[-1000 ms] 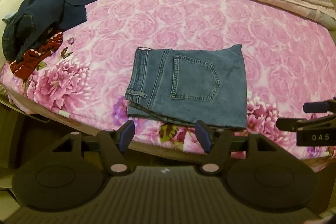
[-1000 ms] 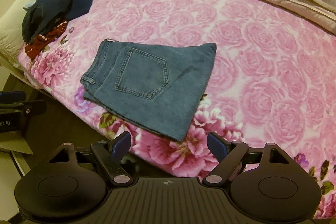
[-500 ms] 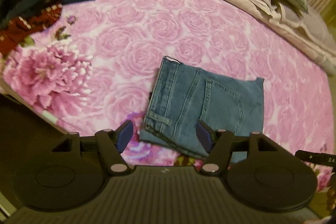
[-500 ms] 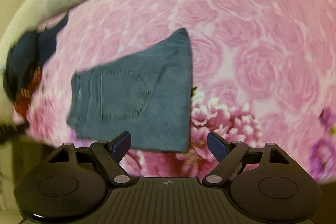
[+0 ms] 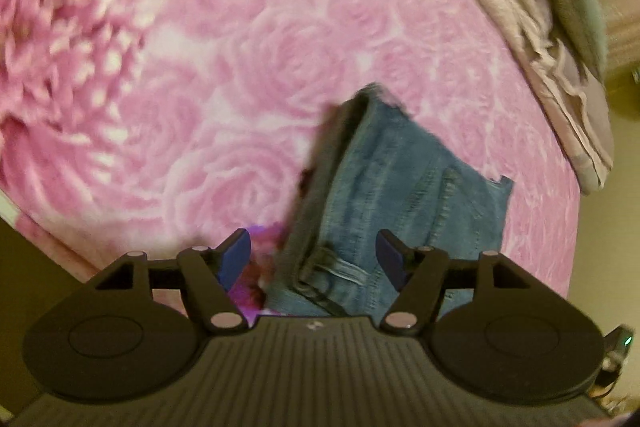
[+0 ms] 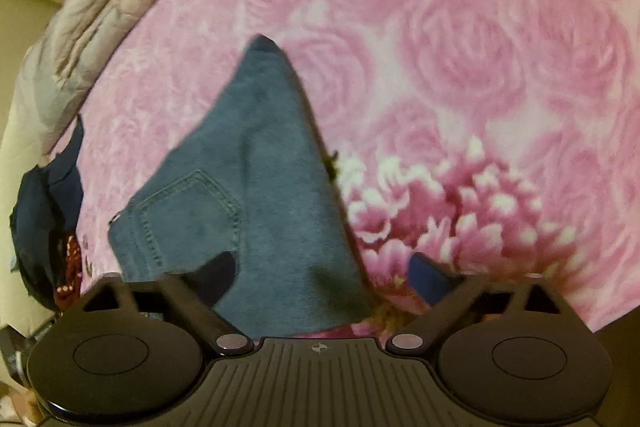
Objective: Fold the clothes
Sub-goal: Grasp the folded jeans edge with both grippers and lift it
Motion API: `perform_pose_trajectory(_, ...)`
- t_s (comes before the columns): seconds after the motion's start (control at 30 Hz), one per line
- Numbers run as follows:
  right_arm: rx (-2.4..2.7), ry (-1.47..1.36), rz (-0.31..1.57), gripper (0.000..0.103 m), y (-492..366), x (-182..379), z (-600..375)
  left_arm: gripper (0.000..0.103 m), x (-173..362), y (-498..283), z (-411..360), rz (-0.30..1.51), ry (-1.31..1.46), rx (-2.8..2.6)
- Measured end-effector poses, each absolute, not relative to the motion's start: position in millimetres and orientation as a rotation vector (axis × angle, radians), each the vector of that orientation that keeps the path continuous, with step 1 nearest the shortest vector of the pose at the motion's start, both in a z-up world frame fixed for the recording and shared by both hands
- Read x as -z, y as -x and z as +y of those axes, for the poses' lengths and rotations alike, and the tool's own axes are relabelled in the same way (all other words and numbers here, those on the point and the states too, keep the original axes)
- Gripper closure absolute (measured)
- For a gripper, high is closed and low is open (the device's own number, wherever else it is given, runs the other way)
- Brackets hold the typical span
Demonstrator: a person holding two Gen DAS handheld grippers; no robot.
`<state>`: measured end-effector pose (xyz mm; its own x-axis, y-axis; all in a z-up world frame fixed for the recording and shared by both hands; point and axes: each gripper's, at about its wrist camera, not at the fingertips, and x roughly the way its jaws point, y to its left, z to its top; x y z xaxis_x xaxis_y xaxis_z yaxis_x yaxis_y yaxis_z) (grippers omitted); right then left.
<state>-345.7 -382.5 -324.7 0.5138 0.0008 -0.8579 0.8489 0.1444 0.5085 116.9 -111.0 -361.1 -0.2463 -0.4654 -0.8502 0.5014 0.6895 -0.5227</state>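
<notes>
Folded jeans [image 5: 404, 195] flat on pink rose-print bedspread [image 5: 224, 75], near the bed's front edge; back pocket face up, waistband end with belt loop toward the left-wrist camera, plain folded end toward the right-wrist camera.

Left gripper [image 5: 314, 259]: pointing steeply down over the waistband corner of the jeans. Jaws apart, moderately wide, just been opening slightly. Denim seen between the blue pads [image 5: 236, 255], but pads clear of the cloth on both sides; no grip. Whether fingertips touch the fabric below: cannot tell, view blurred.

Right gripper [image 6: 324, 275]: also pointing steeply down, over the opposite corner of the jeans [image 6: 260, 187]. Jaws spread very wide, just been opening further. Left pad [image 6: 216, 271] over the denim, right pad [image 6: 428, 275] over the bedspread [image 6: 480, 67] just past the cloth's edge. Nothing held. Contact with the fabric not readable from this angle.

Surroundings: heap of dark blue clothing [image 6: 44, 211] with a red patterned piece [image 6: 70, 267] at the far left in the right-wrist view, well apart from the jeans. Beige folded bedding [image 5: 532, 39] along the bed's far side, green-grey pillow [image 5: 572, 3] on top of it. Both views motion-blurred; fine detail of seams and edges unreliable.
</notes>
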Motion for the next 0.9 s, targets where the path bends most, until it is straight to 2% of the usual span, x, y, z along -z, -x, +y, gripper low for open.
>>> perform_pose_trajectory(0.17, 0.704, -1.338, 0.790, 0.006, 341.0, 356.1, -387.9, 0.036, 393.7, -124.3, -116.0, 1.651, 0.141, 0.972)
perform_pose_trajectory(0.4, 0.601, -1.290, 0.743, 0.006, 324.8, 388.1, -401.5, 0.036, 431.4, -127.3, -135.2, 1.706, 0.141, 1.106)
perform_pose_trajectory(0.7, 0.496, -1.251, 0.692, 0.006, 305.8, 401.3, -412.0, 0.034, 446.9, -129.0, -160.5, 1.751, 0.144, 1.206)
perform_pose_trajectory(0.8, 0.443, -1.246, 0.678, 0.008, 297.0, 405.1, -412.3, 0.044, 450.7, -130.3, -162.2, 1.764, 0.142, 1.212)
perform_pose_trajectory(0.83, 0.426, -1.249, 0.676, 0.008, 295.6, 406.6, -412.1, 0.051, 450.9, -131.5, -161.8, 1.766, 0.132, 1.211)
perform_pose_trajectory(0.87, 0.413, -1.248, 0.677, 0.011, 297.4, 406.7, -412.2, 0.055, 451.6, -133.0, -160.9, 1.772, 0.131, 1.211)
perform_pose_trajectory(0.9, 0.399, -1.246, 0.679, 0.021, 299.1, 406.9, -412.3, 0.056, 453.0, -134.8, -159.1, 1.782, 0.142, 1.212)
